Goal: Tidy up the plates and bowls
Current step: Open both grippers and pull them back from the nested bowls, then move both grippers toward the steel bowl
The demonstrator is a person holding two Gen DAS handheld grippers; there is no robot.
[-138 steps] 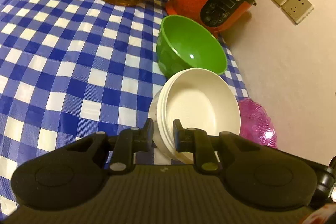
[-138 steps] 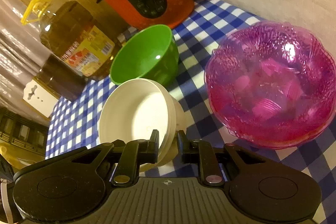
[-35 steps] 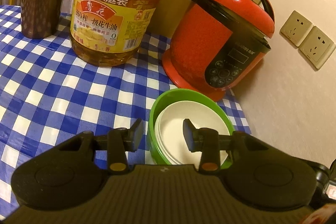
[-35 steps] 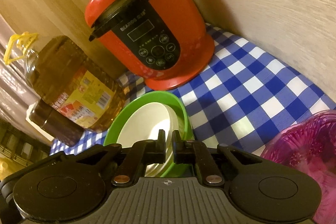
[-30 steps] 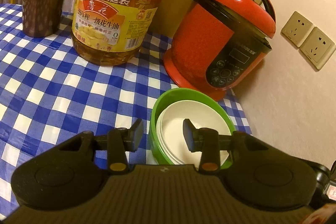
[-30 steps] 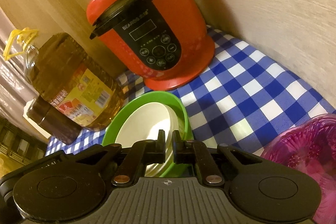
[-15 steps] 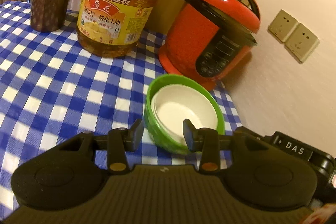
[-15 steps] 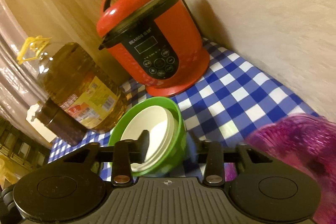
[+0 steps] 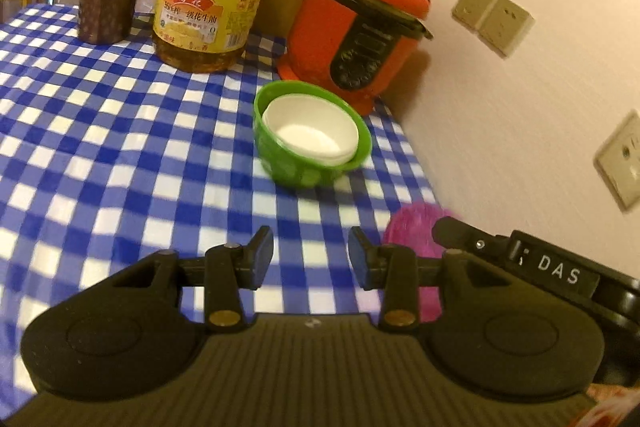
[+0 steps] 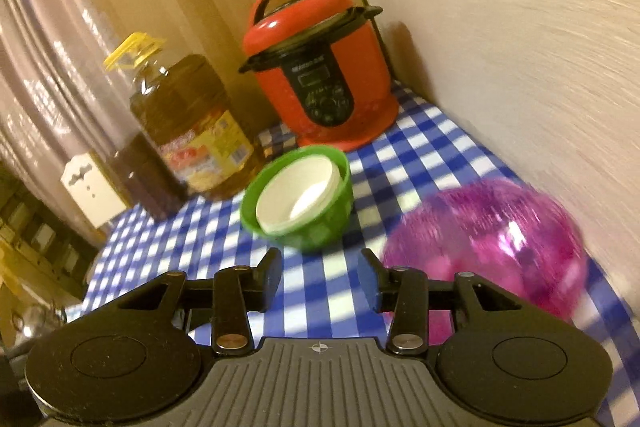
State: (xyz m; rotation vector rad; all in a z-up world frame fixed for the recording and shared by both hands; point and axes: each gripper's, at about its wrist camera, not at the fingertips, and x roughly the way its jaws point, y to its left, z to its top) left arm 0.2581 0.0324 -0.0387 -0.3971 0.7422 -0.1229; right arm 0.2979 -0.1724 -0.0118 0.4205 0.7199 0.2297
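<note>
A stack of white bowls point(image 9: 310, 133) sits nested inside a green bowl point(image 9: 304, 169) on the blue checked tablecloth point(image 9: 100, 147); both show in the right wrist view too, white bowls point(image 10: 298, 197) in the green bowl point(image 10: 320, 231). A pink glass bowl point(image 10: 492, 243) stands near the wall, partly behind the right gripper's body in the left wrist view point(image 9: 412, 227). My left gripper point(image 9: 310, 259) is open and empty, well back from the green bowl. My right gripper point(image 10: 320, 279) is open and empty, just short of the green bowl.
A red pressure cooker point(image 9: 360, 27) stands behind the bowls against the wall. A large oil bottle point(image 9: 208, 3) and a brown canister point(image 9: 110, 3) stand at the back left. Wall sockets point(image 9: 494, 19) are on the right wall.
The white bowls went into the green bowl. The right gripper let go of them and opened. Both grippers have pulled back and up from the bowls.
</note>
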